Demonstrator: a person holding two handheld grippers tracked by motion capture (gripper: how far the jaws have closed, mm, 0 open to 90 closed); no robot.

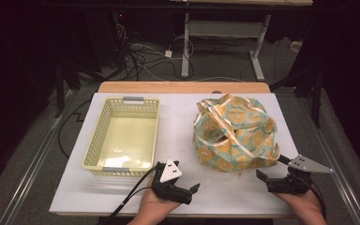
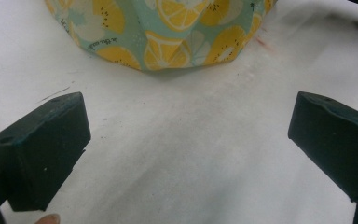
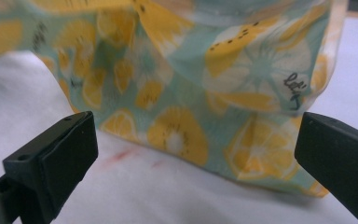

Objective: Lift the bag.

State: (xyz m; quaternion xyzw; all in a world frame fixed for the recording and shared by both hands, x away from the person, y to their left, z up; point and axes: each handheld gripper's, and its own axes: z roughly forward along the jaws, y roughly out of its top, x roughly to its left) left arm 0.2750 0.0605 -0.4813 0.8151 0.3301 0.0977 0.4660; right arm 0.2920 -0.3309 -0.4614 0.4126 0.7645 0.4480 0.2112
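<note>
Nearest, at the bottom edge of the high view, two hands came in, each holding a gripper over the white table [image 1: 122,192]. The left gripper [image 1: 193,191] sat at lower centre, its jaws spread wide with nothing between them; in the left gripper view only bare table lay between its pads [image 2: 46,149], and the bag [image 2: 168,32] showed at the top of that frame, well clear of them. The right gripper [image 1: 264,179] sat at lower right, its jaws also spread wide and pinching nothing. In the right gripper view its pads [image 3: 58,156] stood at the lower corners of the frame, with the bag [image 3: 191,93] just beyond them and untouched.

Farther up, the bag [image 1: 236,133], a crumpled teal cloth printed with yellow citrus slices, rested on the table right of centre, near the right gripper. Left of centre sat a pale yellow basket [image 1: 98,140], apart from the bag. Beyond the table's far edge, at the top of the frame, cables [image 1: 140,58] lay on the dark floor.
</note>
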